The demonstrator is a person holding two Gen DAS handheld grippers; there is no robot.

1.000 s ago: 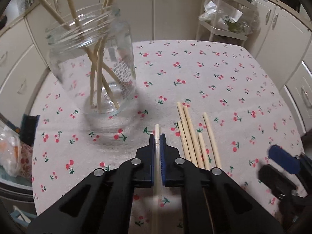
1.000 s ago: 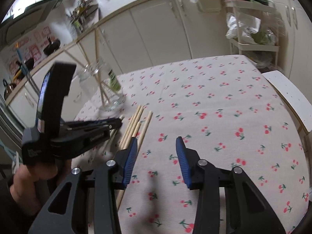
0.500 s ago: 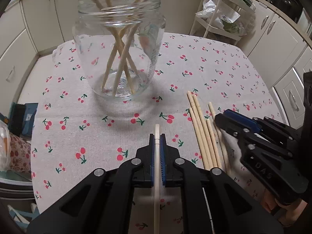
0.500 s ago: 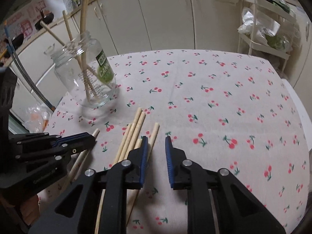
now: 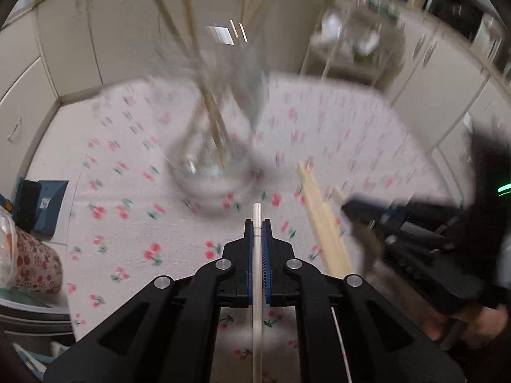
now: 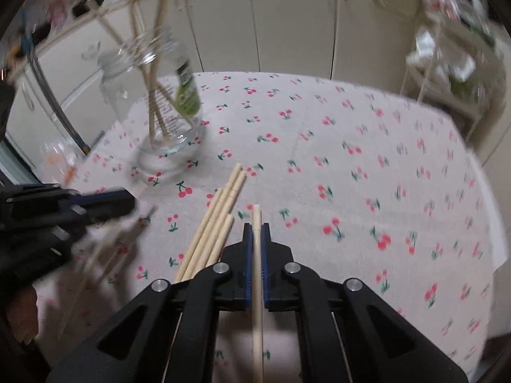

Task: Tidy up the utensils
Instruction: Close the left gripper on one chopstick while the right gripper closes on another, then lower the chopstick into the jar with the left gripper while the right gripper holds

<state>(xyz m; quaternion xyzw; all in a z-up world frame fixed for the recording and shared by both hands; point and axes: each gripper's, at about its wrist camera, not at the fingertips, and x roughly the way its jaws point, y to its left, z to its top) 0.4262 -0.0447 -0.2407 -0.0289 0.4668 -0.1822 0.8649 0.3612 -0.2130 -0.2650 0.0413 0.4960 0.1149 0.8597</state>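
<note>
1. On the cherry-print surface [image 6: 319, 134] a glass jar [image 6: 166, 118] stands upright with several chopsticks already leaning inside it, so part of the sorting looks done.
2. The left gripper [image 5: 257, 223] has its fingers closed tight on one pale stick [image 5: 257, 271], which points toward the jar (that view is badly blurred, so I cannot tell how near the rim it is).
3. The right gripper [image 6: 256, 226] is likewise pinched shut on a single chopstick [image 6: 257, 255].
4. Just beside the right gripper, a loose bundle of chopsticks [image 6: 214, 226] lies flat, near the jar but apart from it.
5. My reading: about halfway. Both held sticks need dropping in, then the bundle is left to collect.
</note>
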